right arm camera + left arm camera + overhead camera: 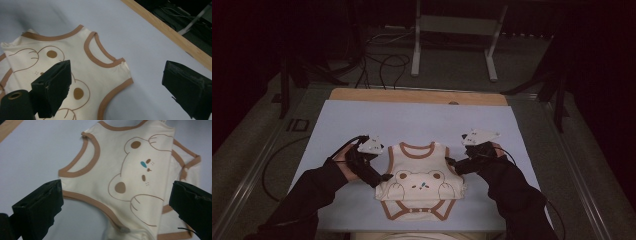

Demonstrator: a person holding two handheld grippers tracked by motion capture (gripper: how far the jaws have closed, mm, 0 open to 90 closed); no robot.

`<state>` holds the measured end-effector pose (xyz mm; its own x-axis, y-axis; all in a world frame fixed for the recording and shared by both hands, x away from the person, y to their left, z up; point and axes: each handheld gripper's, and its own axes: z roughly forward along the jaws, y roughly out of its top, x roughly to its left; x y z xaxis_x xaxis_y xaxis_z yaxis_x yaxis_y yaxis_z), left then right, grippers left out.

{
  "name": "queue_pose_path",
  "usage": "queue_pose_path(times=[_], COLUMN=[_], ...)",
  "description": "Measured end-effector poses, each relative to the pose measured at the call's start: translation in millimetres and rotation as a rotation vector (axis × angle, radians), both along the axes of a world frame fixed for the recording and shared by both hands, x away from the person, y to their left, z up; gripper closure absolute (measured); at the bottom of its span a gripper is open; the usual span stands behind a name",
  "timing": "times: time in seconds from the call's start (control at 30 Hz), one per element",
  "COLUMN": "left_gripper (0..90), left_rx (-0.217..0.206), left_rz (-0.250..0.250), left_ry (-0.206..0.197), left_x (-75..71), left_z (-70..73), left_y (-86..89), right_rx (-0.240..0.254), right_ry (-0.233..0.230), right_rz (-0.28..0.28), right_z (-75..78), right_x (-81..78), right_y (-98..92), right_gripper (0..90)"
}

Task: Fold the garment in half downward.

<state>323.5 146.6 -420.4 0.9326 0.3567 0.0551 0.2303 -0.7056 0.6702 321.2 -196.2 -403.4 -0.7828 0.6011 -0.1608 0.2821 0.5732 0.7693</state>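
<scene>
A cream baby bodysuit with brown trim and a bear print lies flat at the near middle of the pale blue mat. Its long axis runs near to far, neckline pointing far. The left gripper and right gripper flank it, jaws spread and holding nothing.

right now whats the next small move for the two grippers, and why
Probably lower and close both on the side edges. The left gripper and right gripper, jaws open, flank the bear bodysuit, which lies flat on the blue mat, ungripped.
</scene>
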Motion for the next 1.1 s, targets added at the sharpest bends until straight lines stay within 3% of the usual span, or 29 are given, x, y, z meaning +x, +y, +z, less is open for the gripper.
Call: queue_pose_path(times=[0.27, 0.6, 1.1], left_gripper=[0.0, 0.0, 0.0], left_rx=[-0.027, -0.011, -0.015], left_rz=[0.026, 0.031, 0.080], left_ry=[0.040, 0.062, 0.092], left_x=[18.7, 36.4, 71.1], left_z=[-5.8, -19.5, -46.0], left_y=[-8.5, -17.9, -10.4], right_rx=[-0.013, -0.042, -0.075], right_ry=[0.053, 0.100, 0.176], right_rz=[0.026, 0.039, 0.064], right_z=[-11.4, -32.8, -60.9], right_x=[17.8, 39.7, 71.2], right_y=[9.1, 16.5, 19.9], right_gripper=[9.1, 9.1, 9.1])
